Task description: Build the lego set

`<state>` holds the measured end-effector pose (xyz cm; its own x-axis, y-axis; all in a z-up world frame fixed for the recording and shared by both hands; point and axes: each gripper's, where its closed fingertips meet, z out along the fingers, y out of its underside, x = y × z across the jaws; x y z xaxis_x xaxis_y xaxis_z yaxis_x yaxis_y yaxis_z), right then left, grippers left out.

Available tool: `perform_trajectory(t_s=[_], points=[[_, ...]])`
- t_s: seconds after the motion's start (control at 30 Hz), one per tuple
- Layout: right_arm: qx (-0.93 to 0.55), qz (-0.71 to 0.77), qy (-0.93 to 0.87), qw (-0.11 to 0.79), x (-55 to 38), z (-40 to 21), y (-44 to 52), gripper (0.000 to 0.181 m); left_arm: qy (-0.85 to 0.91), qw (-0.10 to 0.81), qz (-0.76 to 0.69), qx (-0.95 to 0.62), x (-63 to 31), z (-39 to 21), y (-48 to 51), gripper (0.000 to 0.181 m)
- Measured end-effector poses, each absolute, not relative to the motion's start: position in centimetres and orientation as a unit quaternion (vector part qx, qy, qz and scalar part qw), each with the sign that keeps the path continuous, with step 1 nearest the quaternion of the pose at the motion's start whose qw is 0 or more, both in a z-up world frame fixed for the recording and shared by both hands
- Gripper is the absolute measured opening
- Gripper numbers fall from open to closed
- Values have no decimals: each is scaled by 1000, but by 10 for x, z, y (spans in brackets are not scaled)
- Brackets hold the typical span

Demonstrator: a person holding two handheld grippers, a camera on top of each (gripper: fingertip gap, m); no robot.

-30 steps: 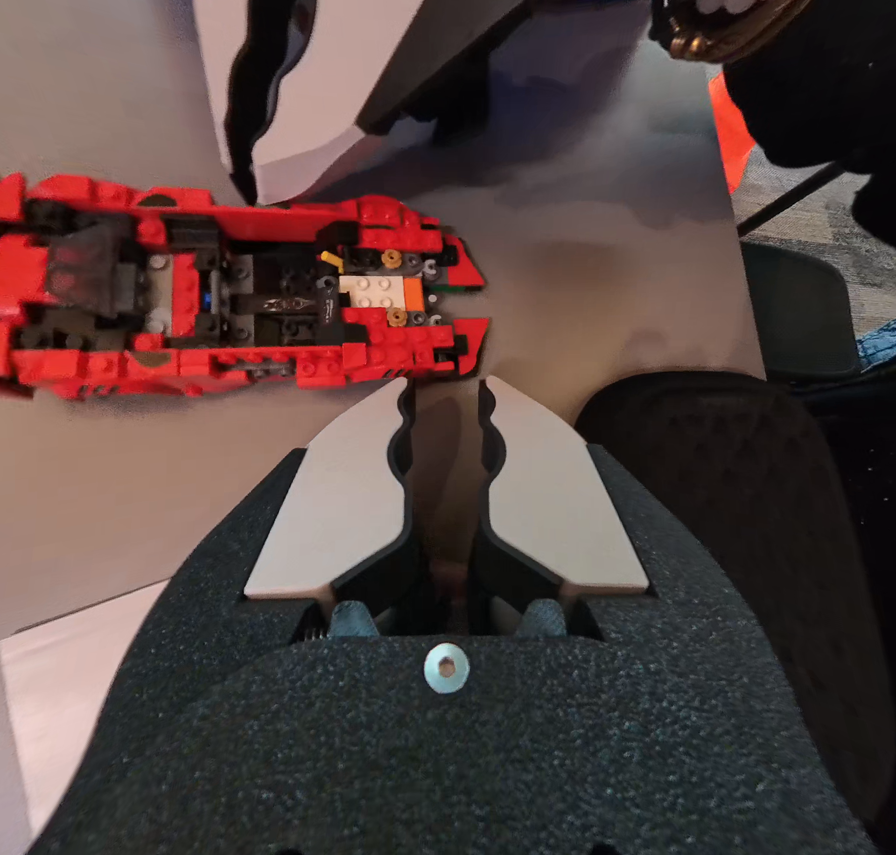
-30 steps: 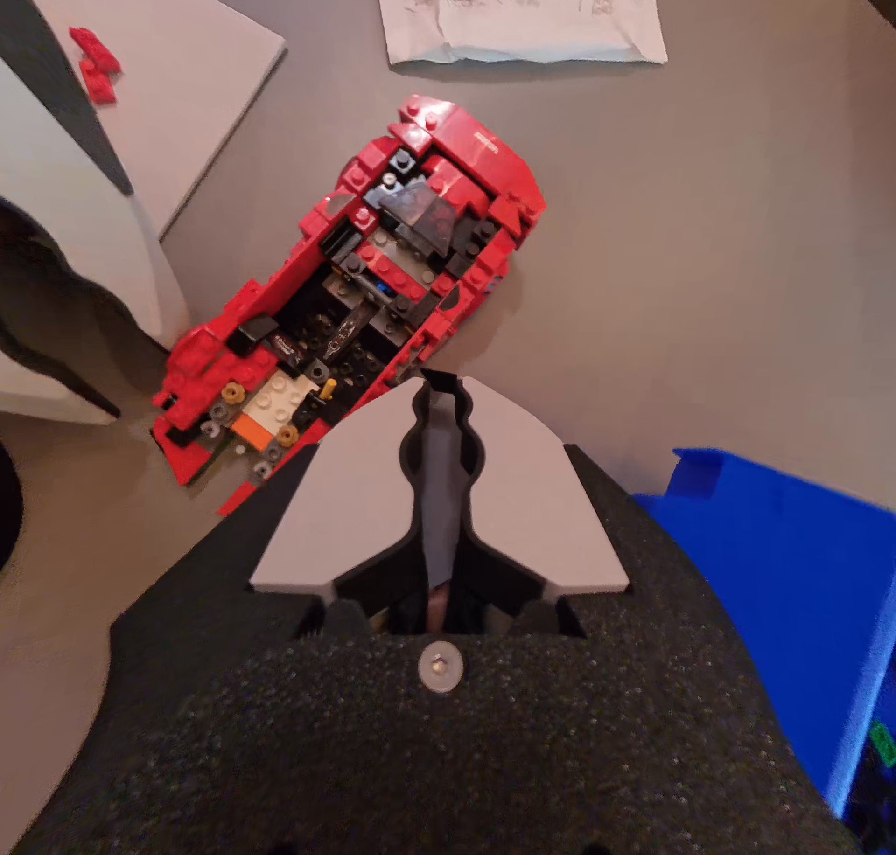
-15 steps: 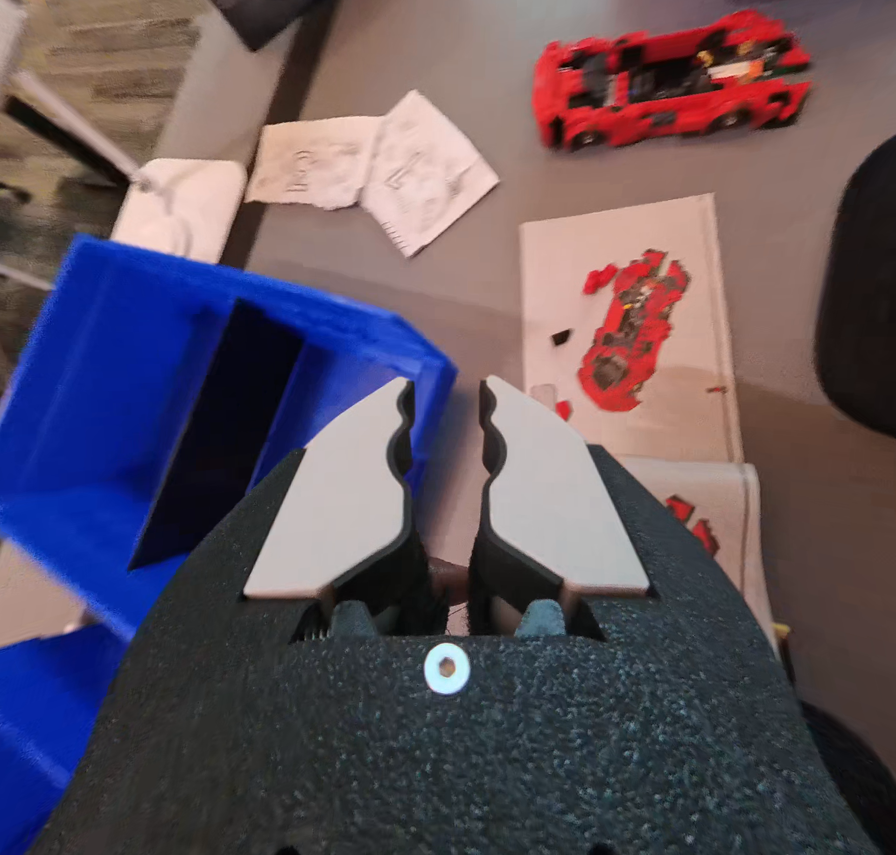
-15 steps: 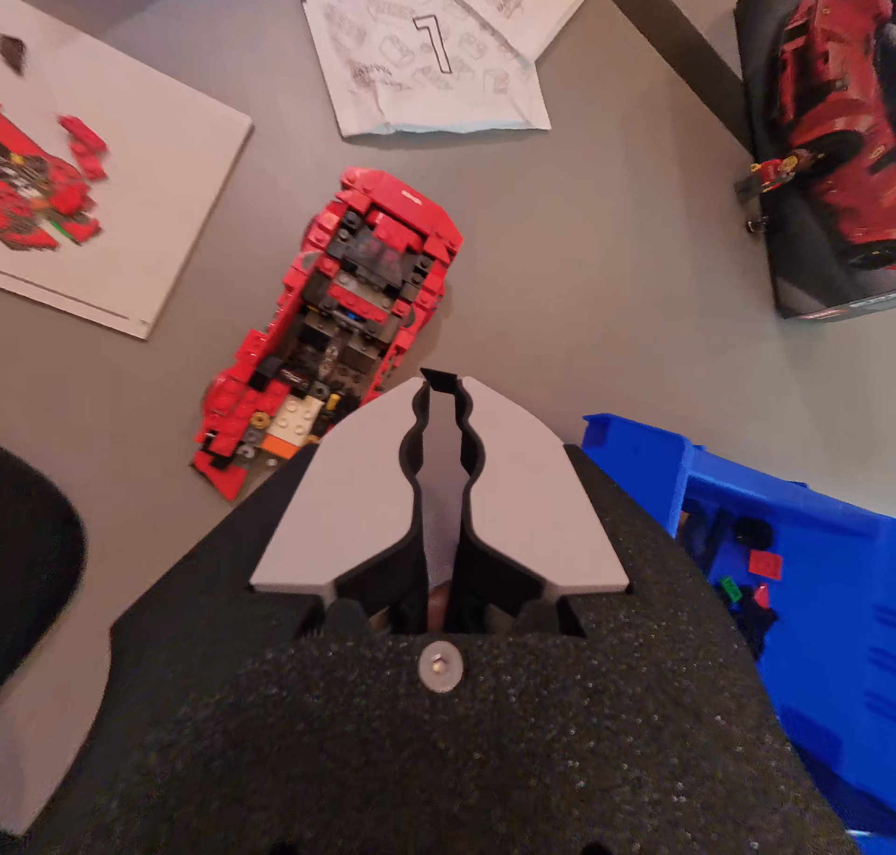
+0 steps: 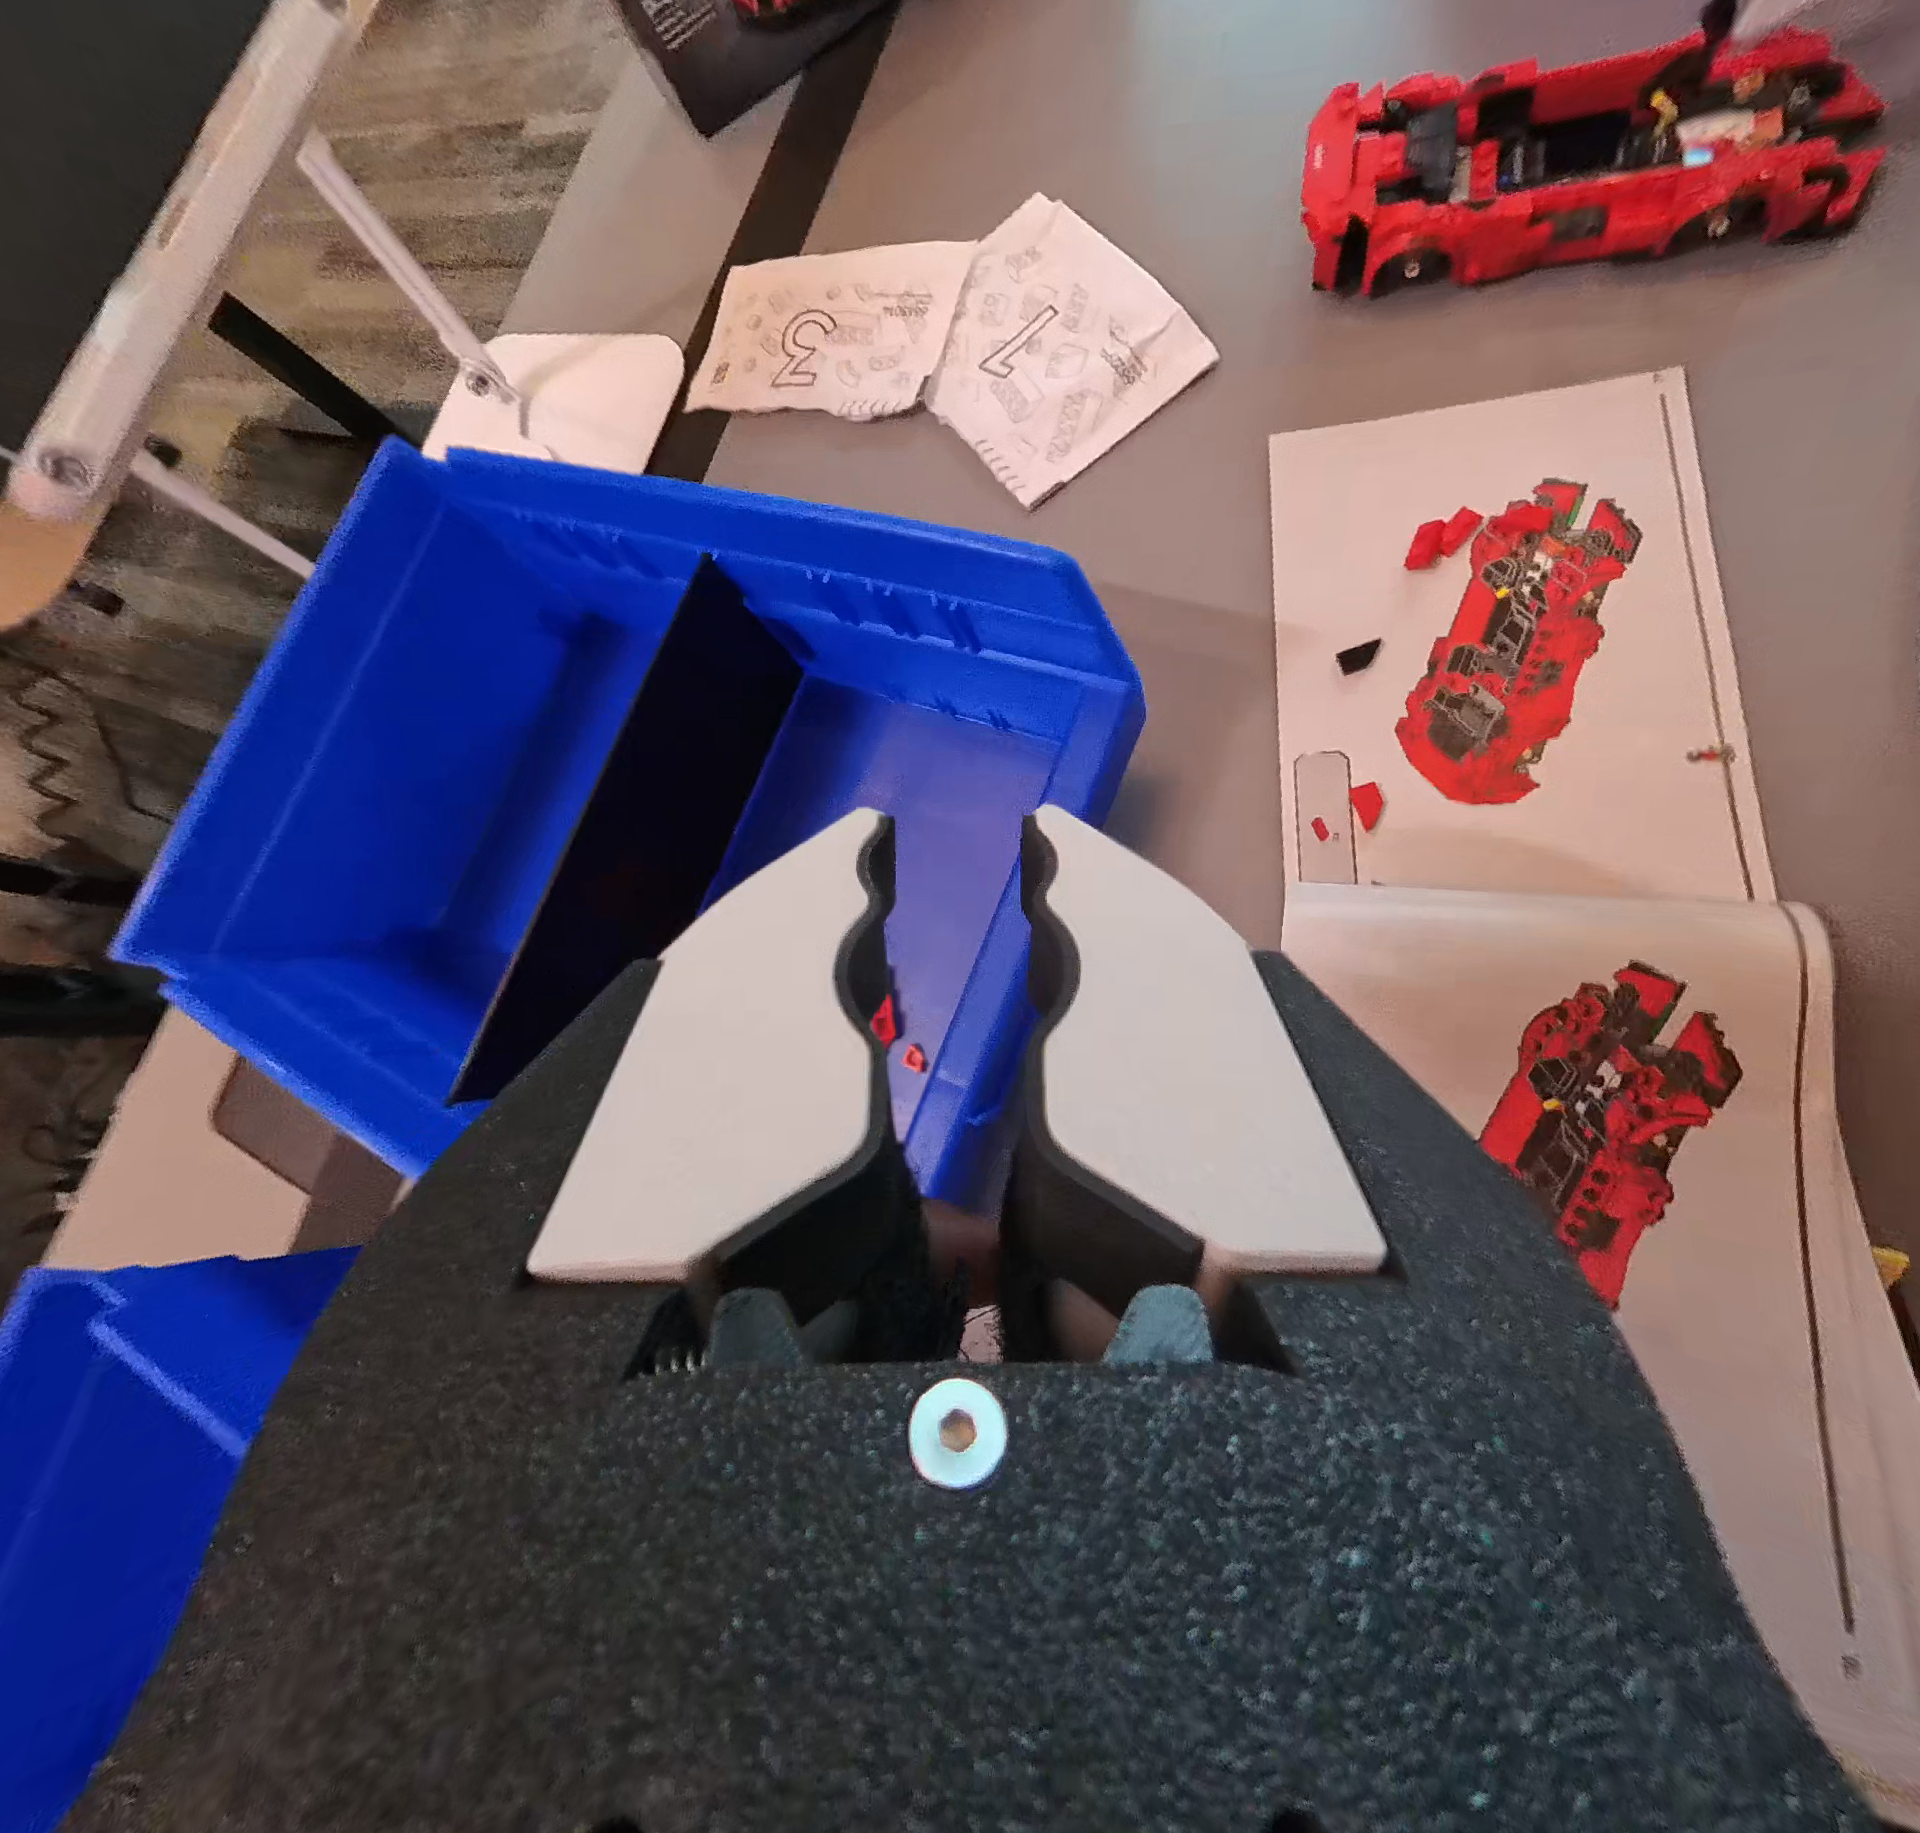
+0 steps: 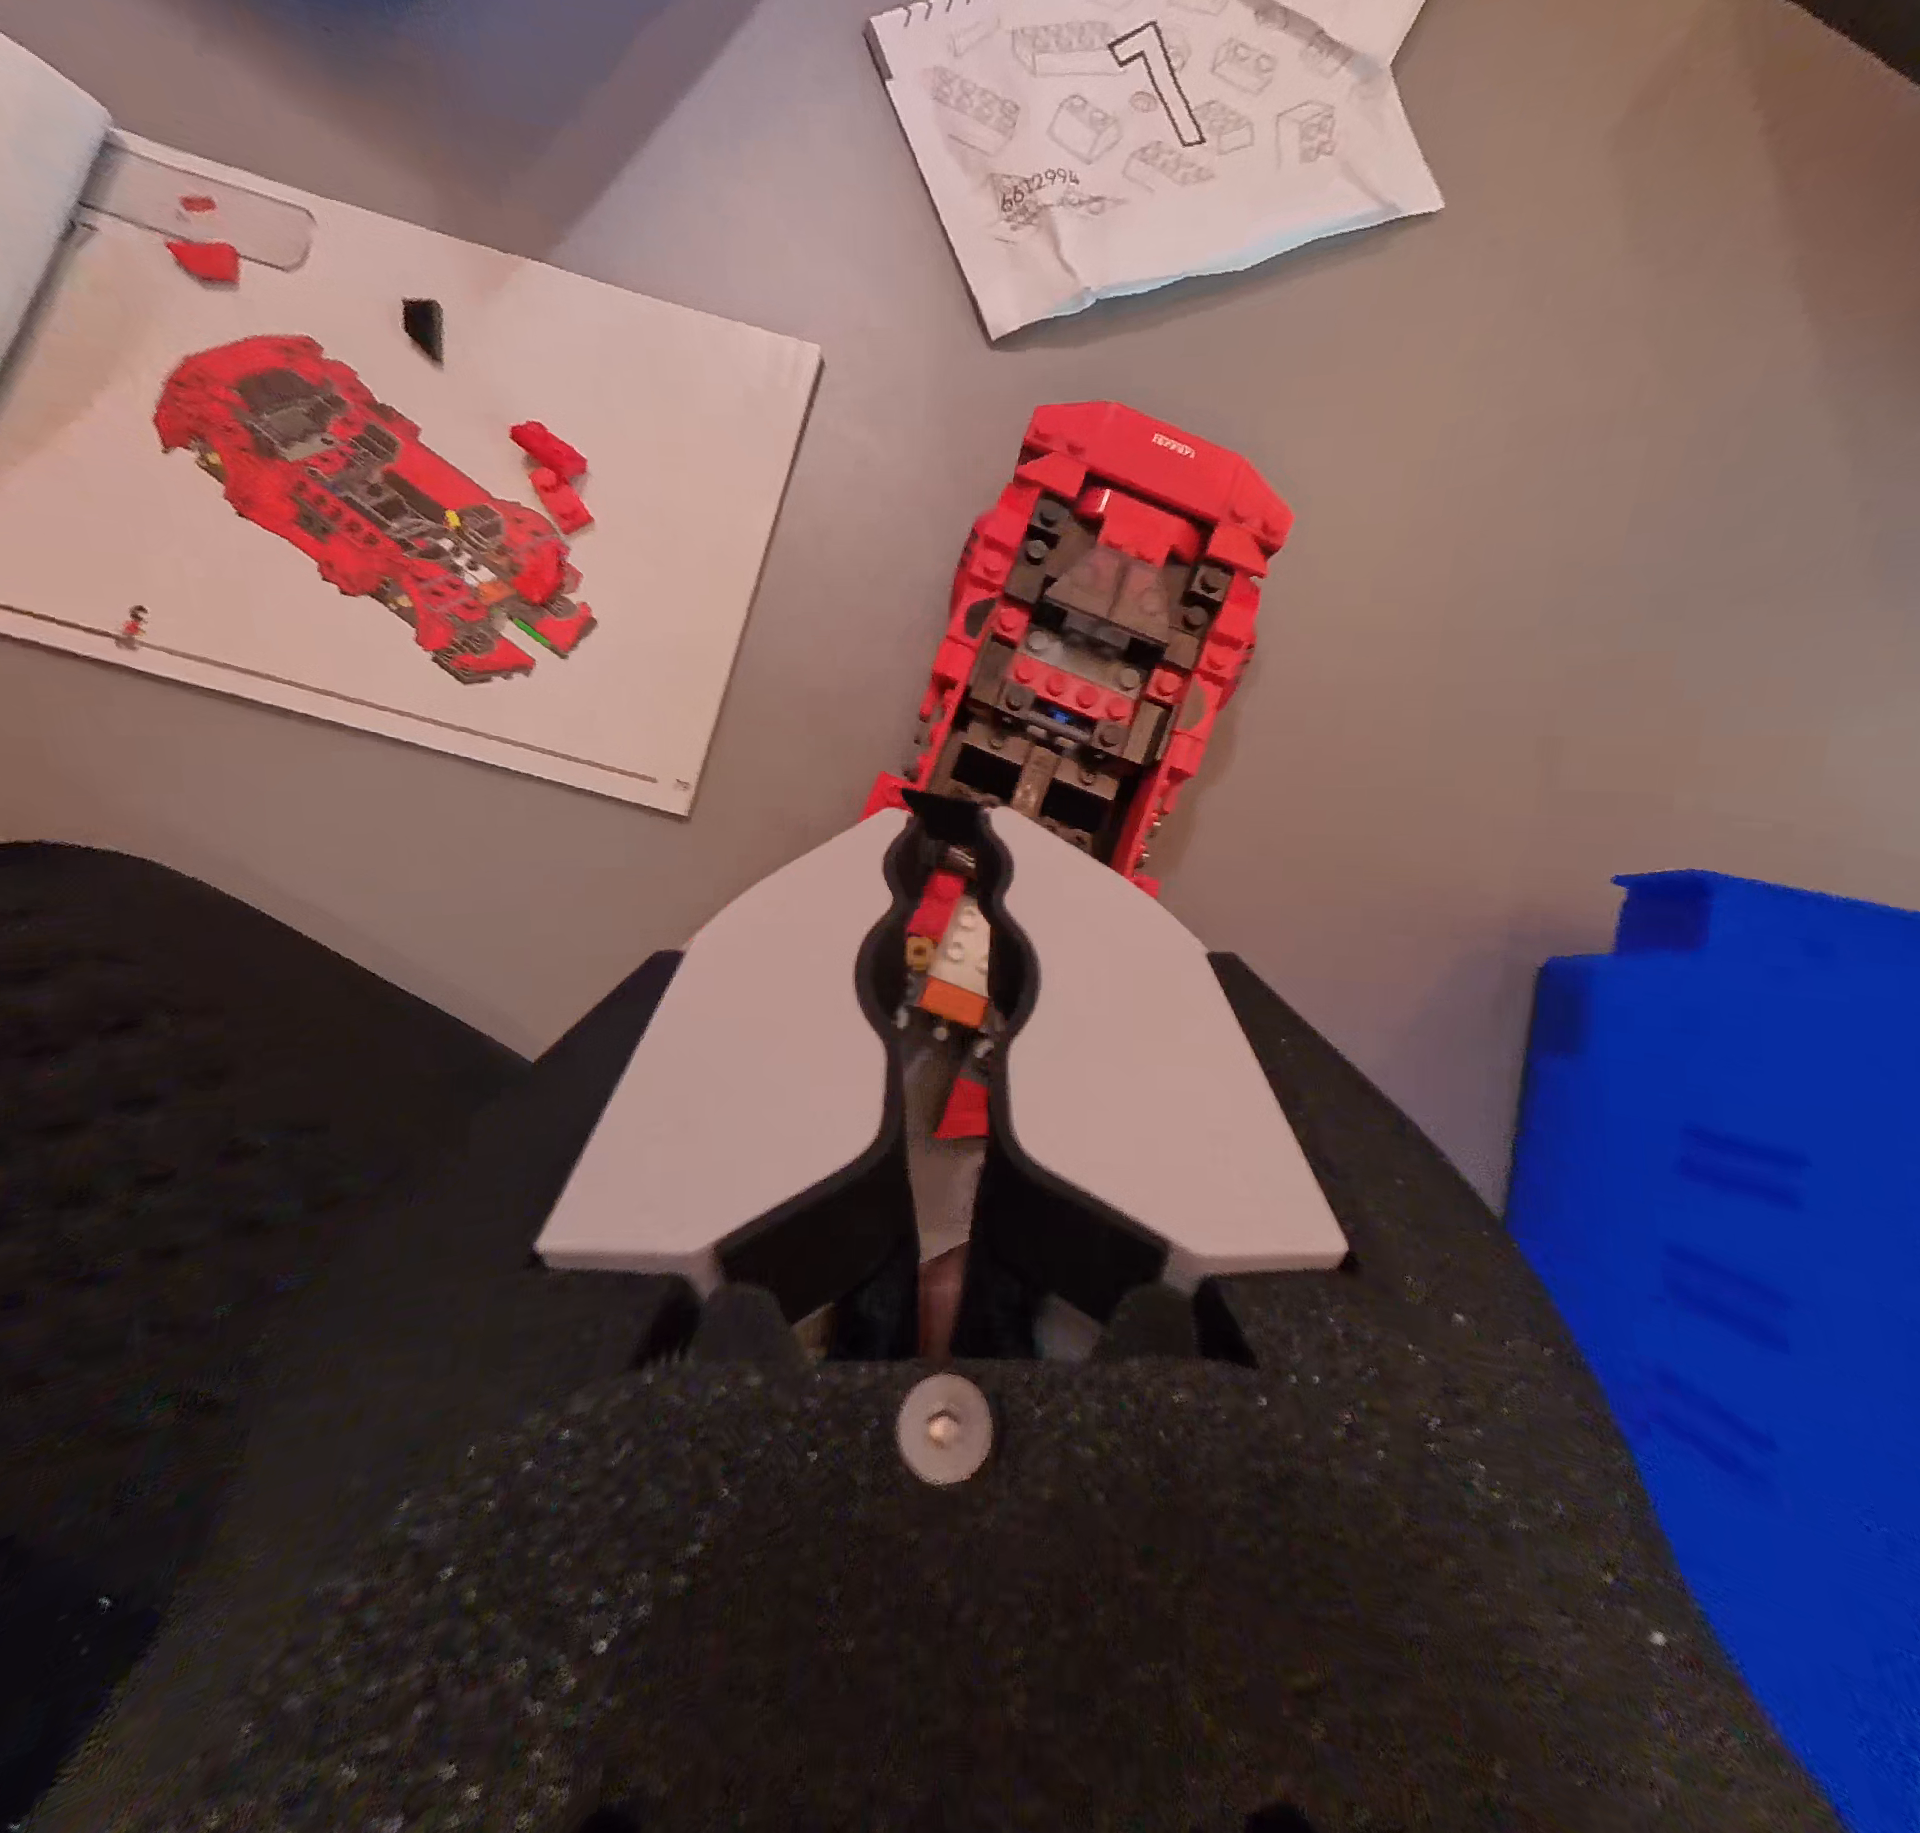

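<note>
Lego car (image 5: 1590, 162) sits on the grey table (image 5: 1195, 100) half built, cabin uncovered, while the left gripper (image 5: 956, 827) hovers part-open and empty over the blue bin (image 5: 436, 703) of loose pieces (image 5: 899, 1040), and the right gripper (image 6: 945, 817), over the car, pinches a small black piece (image 6: 940, 815).

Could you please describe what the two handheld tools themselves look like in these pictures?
Both look alike. The left tool and right tool each have a rough, speckled black body, two flat light-grey fingers with wavy black inner edges, and a round silver washer with a screw centred behind them. No cables, sleeves or markings show.
</note>
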<state>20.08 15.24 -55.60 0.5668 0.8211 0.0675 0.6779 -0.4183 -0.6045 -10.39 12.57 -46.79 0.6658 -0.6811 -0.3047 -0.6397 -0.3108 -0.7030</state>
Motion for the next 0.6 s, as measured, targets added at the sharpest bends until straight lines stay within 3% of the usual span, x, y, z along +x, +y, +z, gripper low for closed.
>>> perform_trajectory(t_s=[0.6], points=[[-854, 140, -392, 313, 199, -570, 141, 10, 426, 417, -94, -797, -76, -497, 123, 21]])
